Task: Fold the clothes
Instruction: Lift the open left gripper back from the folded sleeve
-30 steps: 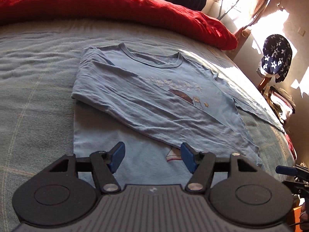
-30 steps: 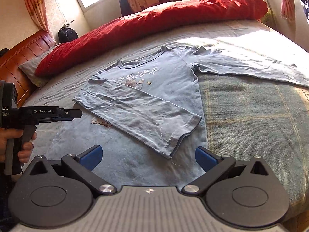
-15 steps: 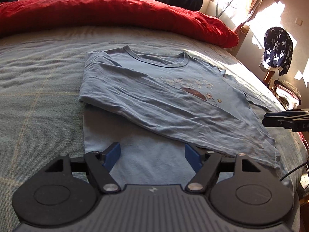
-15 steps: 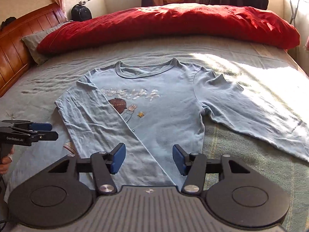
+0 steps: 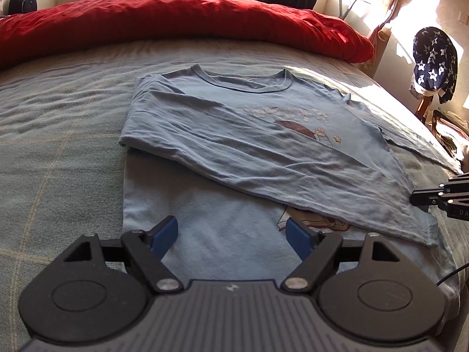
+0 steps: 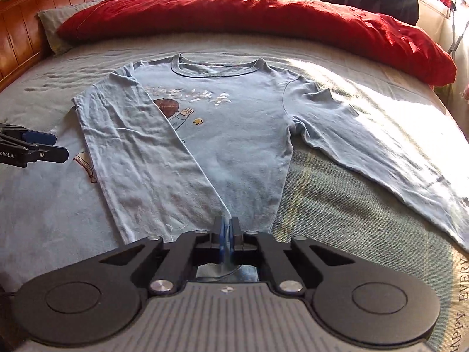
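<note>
A light blue long-sleeved shirt (image 5: 249,135) with a cartoon print lies face up on the bed. One sleeve (image 6: 140,158) is folded diagonally across its body. The other sleeve (image 6: 381,158) stretches out flat to the right. My right gripper (image 6: 227,228) is shut at the shirt's bottom hem, beside the folded sleeve's cuff, with cloth pinched between the blue pads. My left gripper (image 5: 231,230) is open over the shirt's lower left part and holds nothing. Each gripper shows at the edge of the other's view: right gripper (image 5: 422,199), left gripper (image 6: 44,146).
A red duvet (image 6: 263,14) is heaped along the far side of the grey-blue bedspread (image 5: 52,135). A wooden headboard (image 6: 26,20) and grey pillow (image 6: 55,26) are at the left. A star-patterned garment (image 5: 433,58) hangs over a chair beyond the bed's right edge.
My right gripper went from wide open to shut and came in to the shirt's bottom hem. The left gripper stayed open and shifted slightly over the shirt's lower part.
</note>
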`<state>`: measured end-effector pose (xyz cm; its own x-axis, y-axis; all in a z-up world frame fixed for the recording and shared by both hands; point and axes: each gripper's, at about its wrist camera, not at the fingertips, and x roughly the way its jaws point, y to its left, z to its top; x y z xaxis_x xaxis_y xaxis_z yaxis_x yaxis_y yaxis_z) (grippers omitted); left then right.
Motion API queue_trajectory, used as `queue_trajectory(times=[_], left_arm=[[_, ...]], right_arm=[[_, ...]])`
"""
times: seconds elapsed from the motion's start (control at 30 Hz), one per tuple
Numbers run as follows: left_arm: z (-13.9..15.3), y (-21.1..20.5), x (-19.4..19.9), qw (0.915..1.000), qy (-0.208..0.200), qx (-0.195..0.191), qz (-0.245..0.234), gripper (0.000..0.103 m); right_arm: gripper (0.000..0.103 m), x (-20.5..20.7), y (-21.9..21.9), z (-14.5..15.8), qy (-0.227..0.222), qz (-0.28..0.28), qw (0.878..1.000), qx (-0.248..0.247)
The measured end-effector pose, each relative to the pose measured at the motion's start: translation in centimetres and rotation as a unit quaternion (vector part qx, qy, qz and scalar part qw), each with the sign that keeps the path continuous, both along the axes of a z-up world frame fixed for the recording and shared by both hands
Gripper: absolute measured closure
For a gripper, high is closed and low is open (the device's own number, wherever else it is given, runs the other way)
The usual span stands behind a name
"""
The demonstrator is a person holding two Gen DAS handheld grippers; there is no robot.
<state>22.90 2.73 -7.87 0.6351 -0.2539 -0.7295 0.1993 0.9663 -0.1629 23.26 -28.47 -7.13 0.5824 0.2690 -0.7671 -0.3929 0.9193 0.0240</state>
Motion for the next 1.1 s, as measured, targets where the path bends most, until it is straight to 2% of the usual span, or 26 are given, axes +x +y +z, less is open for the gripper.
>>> queue_trajectory(times=[0.17,0.47,0.57,0.63,0.77,0.87,0.93,1.03,1.1], left_arm=[[0.2,0.0,-0.4,0.9997,0.007,-0.018,0.013,0.022],[0.4,0.2,-0.7,0.9997,0.012,-0.018,0.013,0.022],[0.5,0.5,-0.8,0.9995,0.01,-0.023,0.017,0.022],[0.8,0.9,-0.8,0.9996,0.001,-0.016,0.022,0.022],[1.6,1.9,-0.4,0.9984,-0.039,0.032,0.025,0.022],[1.7,2.3,0.5,0.991,-0.074,0.11,0.018,0.022],[1.2,2.6,1.5,0.9854,-0.084,0.148,0.012,0.022],[0.4,3.1,2.8,0.979,-0.111,0.171,0.008,0.022],[-0.1,3.3,4.0,0.98,-0.106,0.168,-0.002,0.022]], right_arm=[[0.101,-0.4,-0.3,0.5,0.001,0.002,1.0,-0.002],[0.1,-0.9,-1.4,1.0,0.011,-0.013,1.0,0.004],[0.097,-1.1,-0.8,2.0,-0.004,-0.007,1.0,0.001],[0.09,-1.3,-0.3,2.9,-0.016,-0.005,1.0,0.007],[0.087,-1.4,1.2,4.4,-0.03,0.011,0.999,0.036],[0.081,-1.1,3.0,4.7,-0.033,0.028,0.998,0.045],[0.077,-0.8,4.5,4.7,-0.033,0.04,0.997,0.052],[0.076,-0.3,6.7,4.8,-0.033,0.059,0.996,0.063],[0.073,0.0,8.1,4.8,-0.033,0.071,0.994,0.071]])
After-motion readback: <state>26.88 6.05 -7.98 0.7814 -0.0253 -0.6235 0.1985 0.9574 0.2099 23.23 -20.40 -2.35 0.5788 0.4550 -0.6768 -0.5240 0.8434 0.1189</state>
